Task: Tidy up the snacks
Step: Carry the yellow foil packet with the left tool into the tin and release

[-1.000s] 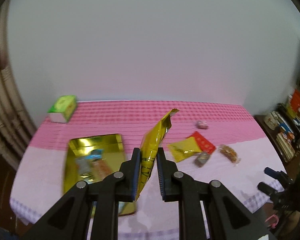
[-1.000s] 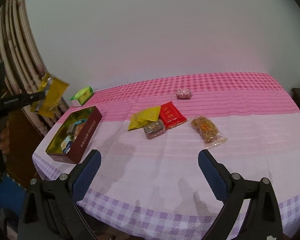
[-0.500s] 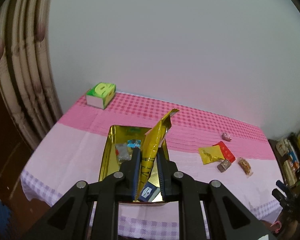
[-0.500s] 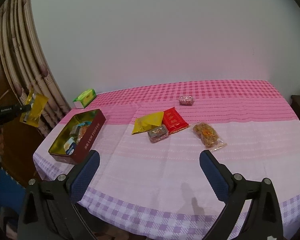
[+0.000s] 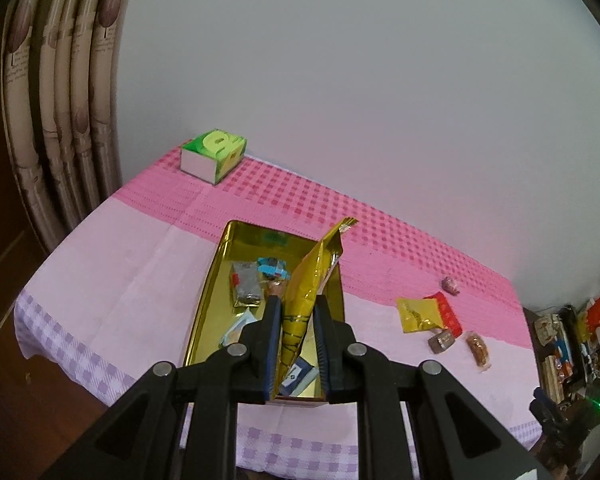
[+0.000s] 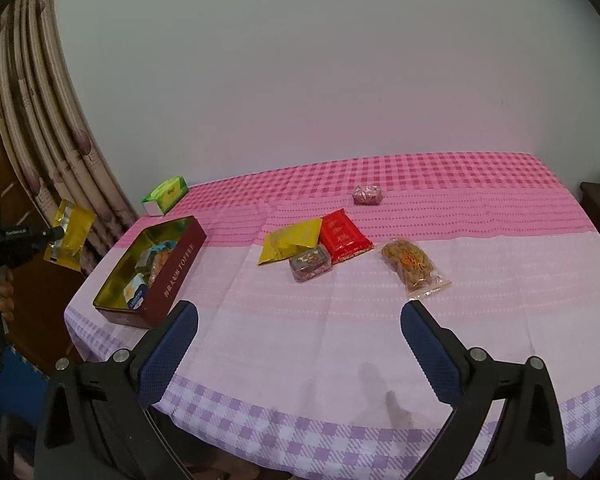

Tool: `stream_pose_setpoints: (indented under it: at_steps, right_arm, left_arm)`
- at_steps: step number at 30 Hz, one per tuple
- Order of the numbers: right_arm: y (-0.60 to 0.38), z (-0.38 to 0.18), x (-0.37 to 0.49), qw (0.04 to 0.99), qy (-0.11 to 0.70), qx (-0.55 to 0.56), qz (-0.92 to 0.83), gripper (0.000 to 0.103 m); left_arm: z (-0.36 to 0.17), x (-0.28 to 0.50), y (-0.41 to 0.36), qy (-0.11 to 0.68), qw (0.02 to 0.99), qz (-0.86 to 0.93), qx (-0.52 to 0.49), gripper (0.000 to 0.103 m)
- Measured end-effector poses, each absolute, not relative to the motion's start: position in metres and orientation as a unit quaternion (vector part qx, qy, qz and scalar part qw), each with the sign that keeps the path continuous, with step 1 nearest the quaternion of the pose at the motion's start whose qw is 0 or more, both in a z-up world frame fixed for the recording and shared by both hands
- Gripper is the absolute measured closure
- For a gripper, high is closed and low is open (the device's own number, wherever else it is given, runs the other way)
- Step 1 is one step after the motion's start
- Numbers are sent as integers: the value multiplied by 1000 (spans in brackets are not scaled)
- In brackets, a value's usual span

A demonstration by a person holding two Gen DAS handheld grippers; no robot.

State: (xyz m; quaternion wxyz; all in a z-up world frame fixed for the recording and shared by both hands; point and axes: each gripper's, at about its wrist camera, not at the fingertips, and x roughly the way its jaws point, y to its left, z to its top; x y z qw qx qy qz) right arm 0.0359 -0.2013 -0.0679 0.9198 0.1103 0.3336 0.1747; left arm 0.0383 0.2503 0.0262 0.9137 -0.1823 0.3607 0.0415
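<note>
My left gripper (image 5: 296, 308) is shut on a gold foil snack bag (image 5: 310, 280), held upright in the air off the table's left end, in line with the open gold-lined tin (image 5: 204, 300). From the right wrist view that bag (image 6: 70, 236) hangs left of the dark red tin (image 6: 176, 276), clear of it. Several wrapped snacks lie inside the tin. My right gripper (image 6: 298, 322) stands open above the table's near edge, nothing between its fingers. On the cloth lie a yellow packet (image 6: 290, 240), a red packet (image 6: 344, 234), a small brown box (image 6: 310, 266), a clear cookie bag (image 6: 410, 264) and a pink sweet (image 6: 367, 194).
A green and white box (image 6: 165, 195) sits at the table's far left corner. Curtains (image 6: 40, 136) hang behind the left end. A person's hand (image 6: 2, 284) grips the left tool. A cluttered shelf (image 5: 572, 340) stands past the table's right end.
The left gripper with the gold bag has swung left and rolled, so the tin now lies straight ahead beneath the bag. The right gripper has stayed put.
</note>
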Motion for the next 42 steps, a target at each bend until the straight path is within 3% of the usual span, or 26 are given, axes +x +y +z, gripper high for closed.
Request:
stream_pose_setpoints:
  at_steps: [42]
  right_arm:
    - [-208,-114,57,900,394,113,146,1]
  left_arm:
    - [-87,83,270,437,873,142,-165,87]
